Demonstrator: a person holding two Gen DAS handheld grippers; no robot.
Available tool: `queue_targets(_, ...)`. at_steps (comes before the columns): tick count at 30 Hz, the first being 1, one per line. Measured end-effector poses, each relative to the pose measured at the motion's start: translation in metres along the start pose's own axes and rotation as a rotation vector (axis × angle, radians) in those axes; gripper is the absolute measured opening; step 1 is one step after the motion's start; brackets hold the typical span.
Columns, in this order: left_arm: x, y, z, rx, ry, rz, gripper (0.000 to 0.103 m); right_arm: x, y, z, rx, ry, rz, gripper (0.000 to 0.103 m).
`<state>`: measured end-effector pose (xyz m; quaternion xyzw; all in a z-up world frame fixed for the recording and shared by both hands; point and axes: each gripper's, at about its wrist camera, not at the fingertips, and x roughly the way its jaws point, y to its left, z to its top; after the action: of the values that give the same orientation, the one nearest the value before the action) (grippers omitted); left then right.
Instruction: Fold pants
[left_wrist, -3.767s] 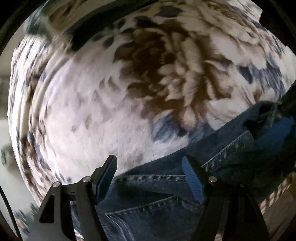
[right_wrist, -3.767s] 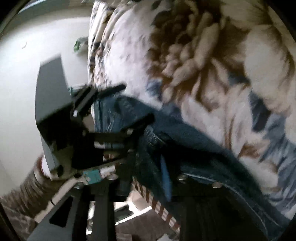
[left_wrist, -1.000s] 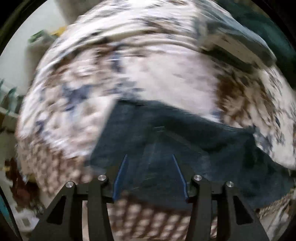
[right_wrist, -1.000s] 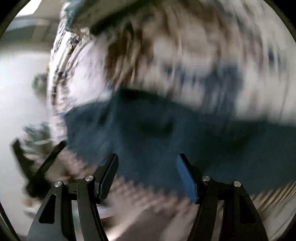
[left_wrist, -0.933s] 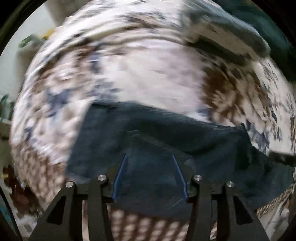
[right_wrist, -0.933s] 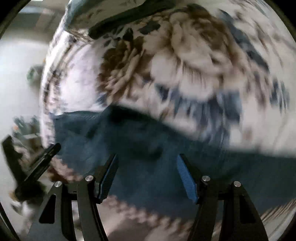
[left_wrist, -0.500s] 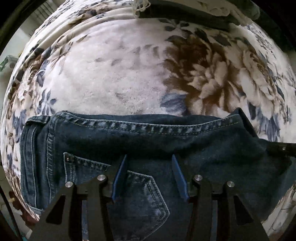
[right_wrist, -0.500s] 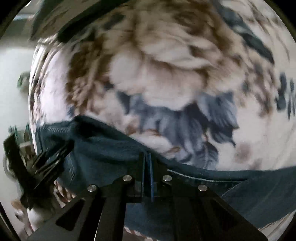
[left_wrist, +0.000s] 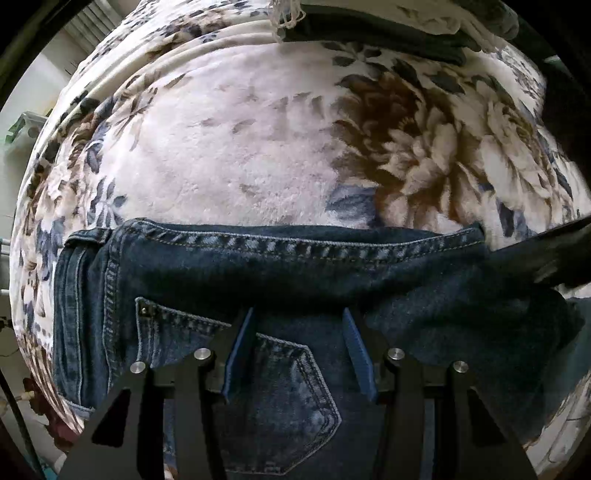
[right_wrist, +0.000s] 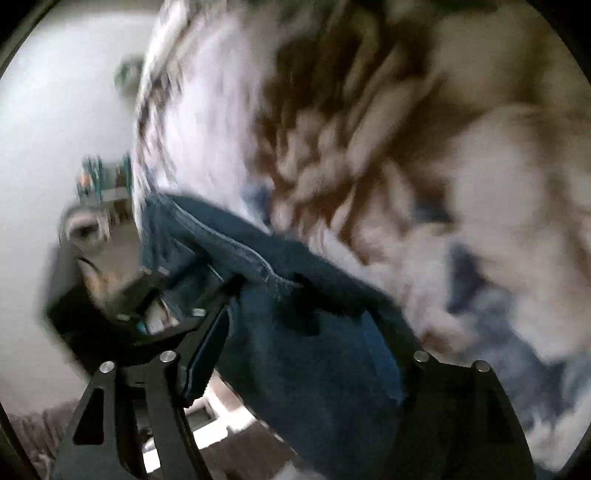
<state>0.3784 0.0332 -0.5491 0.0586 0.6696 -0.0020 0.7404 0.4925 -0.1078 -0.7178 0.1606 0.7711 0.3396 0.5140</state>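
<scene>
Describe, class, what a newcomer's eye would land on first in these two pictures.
First come the dark blue jeans, lying folded along the near edge of the bed with the back pocket facing up. Behind them spreads a fluffy flowered blanket with big brown blooms on the right. The left gripper stands right over the pocket, jaws apart, while the right gripper shows in a blurred view, its jaws opening with denim between them.

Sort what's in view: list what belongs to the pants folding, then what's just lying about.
Job:
- jeans
- left claw, over the back pocket
- right claw, jaws opening, denim between them

Lying about:
- floral blanket underneath
- dark cloth at far edge
</scene>
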Motion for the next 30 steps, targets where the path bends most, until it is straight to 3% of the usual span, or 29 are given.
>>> queue_targets(1, -0.001, 0.0, -0.002, -0.002, 0.001, 0.001, 0.046, 0.006, 0.009, -0.003, -0.031, 0.029, -0.001, 0.07)
queue_targets(2, -0.002, 0.001, -0.004, -0.007, 0.0, -0.002, 0.046, 0.008, 0.012, -0.004, -0.061, 0.067, 0.023, 0.06)
queue_targets(4, -0.006, 0.002, -0.009, -0.019, -0.003, -0.01, 0.046, 0.005, 0.015, -0.009, -0.086, 0.109, 0.164, 0.051)
queue_targets(5, -0.005, 0.003, -0.01, -0.024, -0.001, -0.012, 0.047, 0.002, 0.015, -0.009, -0.102, 0.102, 0.148, 0.051)
queue_targets(7, -0.004, 0.005, -0.012, -0.03, 0.001, -0.013, 0.046, 0.002, 0.006, -0.003, -0.107, 0.07, -0.021, 0.051)
queue_targets(8, -0.003, 0.005, -0.012, -0.031, 0.003, -0.012, 0.046, 0.005, 0.0, -0.001, -0.096, 0.081, -0.02, 0.051)
queue_targets(10, -0.003, 0.005, -0.012, -0.031, 0.006, -0.01, 0.046, 0.015, -0.002, 0.006, -0.096, 0.112, 0.053, 0.051)
queue_targets(12, -0.003, 0.006, -0.012, -0.033, 0.009, -0.012, 0.046, 0.027, 0.008, 0.008, -0.121, 0.164, 0.216, 0.051)
queue_targets(13, -0.004, 0.007, -0.011, -0.041, 0.007, -0.019, 0.046, 0.031, 0.014, 0.007, -0.141, 0.179, 0.241, 0.044)
queue_targets(14, -0.004, 0.008, -0.012, -0.051, 0.011, -0.025, 0.046, 0.035, 0.018, 0.008, -0.149, 0.191, 0.241, 0.044)
queue_targets(16, -0.003, 0.01, -0.013, -0.052, 0.015, -0.03, 0.046, 0.046, 0.001, 0.014, -0.075, 0.192, 0.212, 0.039)
queue_targets(17, -0.002, 0.009, -0.013, -0.048, 0.017, -0.026, 0.046, 0.051, -0.009, 0.017, -0.023, 0.191, 0.222, 0.023)
queue_targets(18, -0.002, 0.009, -0.013, -0.044, 0.02, -0.023, 0.046, 0.052, -0.021, 0.019, 0.041, 0.164, 0.247, 0.017)
queue_targets(23, 0.001, 0.007, -0.013, -0.018, 0.023, -0.03, 0.046, 0.017, -0.058, 0.012, 0.236, -0.005, 0.323, 0.013)
queue_targets(27, 0.0, 0.005, -0.014, -0.013, 0.032, -0.028, 0.046, -0.04, -0.084, 0.008, 0.288, -0.099, 0.191, 0.012)
queue_targets(29, -0.007, 0.003, -0.009, -0.03, 0.041, -0.032, 0.046, -0.067, -0.086, 0.005, 0.27, -0.144, 0.056, 0.013)
queue_targets(30, -0.013, 0.001, -0.005, -0.038, 0.043, -0.041, 0.046, -0.077, -0.078, 0.0, 0.246, -0.144, 0.032, 0.013)
